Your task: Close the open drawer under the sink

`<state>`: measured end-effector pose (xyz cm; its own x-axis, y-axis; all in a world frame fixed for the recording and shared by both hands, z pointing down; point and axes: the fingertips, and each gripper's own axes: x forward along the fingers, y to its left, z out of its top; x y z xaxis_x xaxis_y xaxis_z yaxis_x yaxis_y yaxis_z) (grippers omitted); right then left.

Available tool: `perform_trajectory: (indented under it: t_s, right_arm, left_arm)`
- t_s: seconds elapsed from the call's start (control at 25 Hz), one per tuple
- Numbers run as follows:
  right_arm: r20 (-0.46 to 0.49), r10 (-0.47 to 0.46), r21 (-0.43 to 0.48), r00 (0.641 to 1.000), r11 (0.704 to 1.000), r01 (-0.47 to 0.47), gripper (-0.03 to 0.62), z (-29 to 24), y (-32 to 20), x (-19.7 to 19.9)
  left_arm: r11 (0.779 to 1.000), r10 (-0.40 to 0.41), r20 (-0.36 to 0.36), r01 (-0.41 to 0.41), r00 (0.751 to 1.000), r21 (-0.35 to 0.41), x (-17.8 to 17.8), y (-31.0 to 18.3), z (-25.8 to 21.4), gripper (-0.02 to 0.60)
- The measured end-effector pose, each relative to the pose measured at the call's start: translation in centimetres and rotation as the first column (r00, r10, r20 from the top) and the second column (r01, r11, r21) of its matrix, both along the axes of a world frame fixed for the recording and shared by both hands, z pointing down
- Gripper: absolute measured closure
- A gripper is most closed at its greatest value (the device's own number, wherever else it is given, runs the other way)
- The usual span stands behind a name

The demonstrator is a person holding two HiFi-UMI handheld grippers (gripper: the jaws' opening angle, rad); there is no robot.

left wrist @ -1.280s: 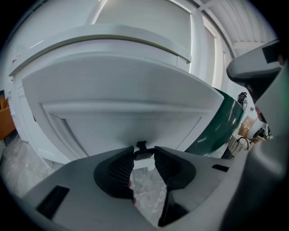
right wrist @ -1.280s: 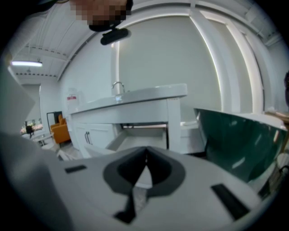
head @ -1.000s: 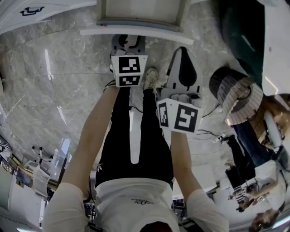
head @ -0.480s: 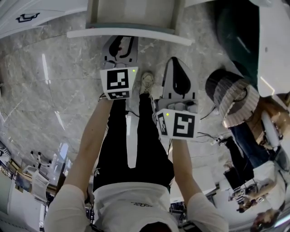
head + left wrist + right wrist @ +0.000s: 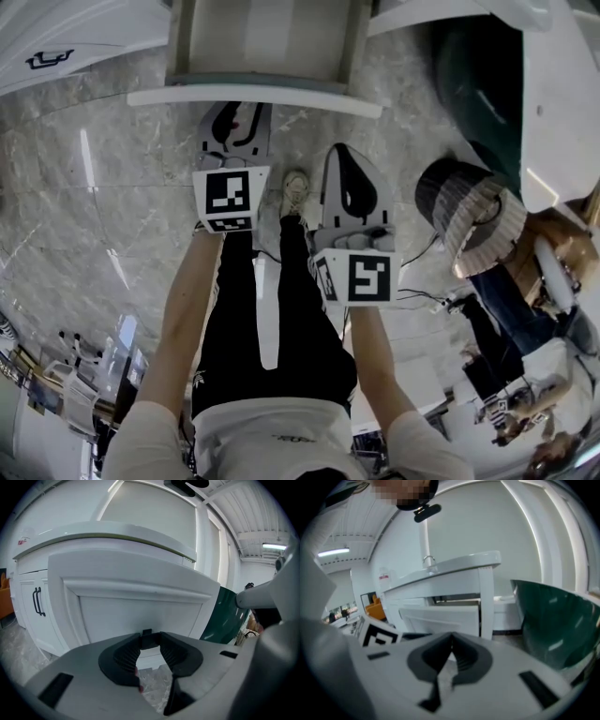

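The open drawer (image 5: 262, 42) sticks out from the white sink cabinet, and its white front panel (image 5: 253, 96) faces me. In the left gripper view that front panel (image 5: 136, 606) fills the middle, below the counter edge (image 5: 108, 531). My left gripper (image 5: 234, 107) points at the panel with its tips just short of it; its jaws (image 5: 150, 637) stand apart with nothing between them. My right gripper (image 5: 345, 150) hangs further back to the right. Its pads meet at the tip (image 5: 451, 645) on nothing. It sees the drawer (image 5: 440, 618) and a faucet (image 5: 427, 559).
A dark green tub (image 5: 478, 84) stands right of the cabinet, with a woven basket (image 5: 473, 211) in front of it. A seated person (image 5: 525, 281) is at the far right. Cabinet doors with black handles (image 5: 37, 602) lie left of the drawer. The floor is grey marble (image 5: 94, 187).
More of the drawer has come into the head view. Both grippers have drifted left and lower in that picture, and the left one has lifted slightly. Neither gripper's jaws have visibly changed.
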<state>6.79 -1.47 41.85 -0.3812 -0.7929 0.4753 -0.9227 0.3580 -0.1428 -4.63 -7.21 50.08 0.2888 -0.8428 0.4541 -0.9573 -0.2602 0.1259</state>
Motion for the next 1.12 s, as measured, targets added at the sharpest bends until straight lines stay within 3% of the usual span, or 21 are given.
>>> perform_trajectory:
  t_s: [0.28,0.52,0.76,1.12]
  right_arm:
    - [0.002,-0.023,-0.015,1.000,1.000,0.023,0.565,1.1,-1.0,-1.0]
    - [0.008,-0.033,-0.025,0.999,0.999,0.033,0.565,1.1,-1.8,-1.5]
    - [0.005,-0.024,-0.053,1.000,0.998,0.024,0.565,1.9,-2.4,-1.2]
    - [0.022,0.003,-0.045,1.000,0.999,-0.002,0.565,1.6,-4.1,-1.1]
  left_arm:
    - [1.000,-0.020,0.012,0.020,1.000,-0.022,0.0,-5.0,-0.2,0.434]
    - [0.998,-0.011,0.016,0.012,1.000,-0.055,-0.1,-6.2,0.3,0.434]
    - [0.996,0.007,0.029,-0.004,1.000,-0.090,0.1,-12.6,0.0,0.434]
    - [0.998,0.024,0.043,-0.021,0.999,-0.053,0.1,-13.3,0.1,0.436]
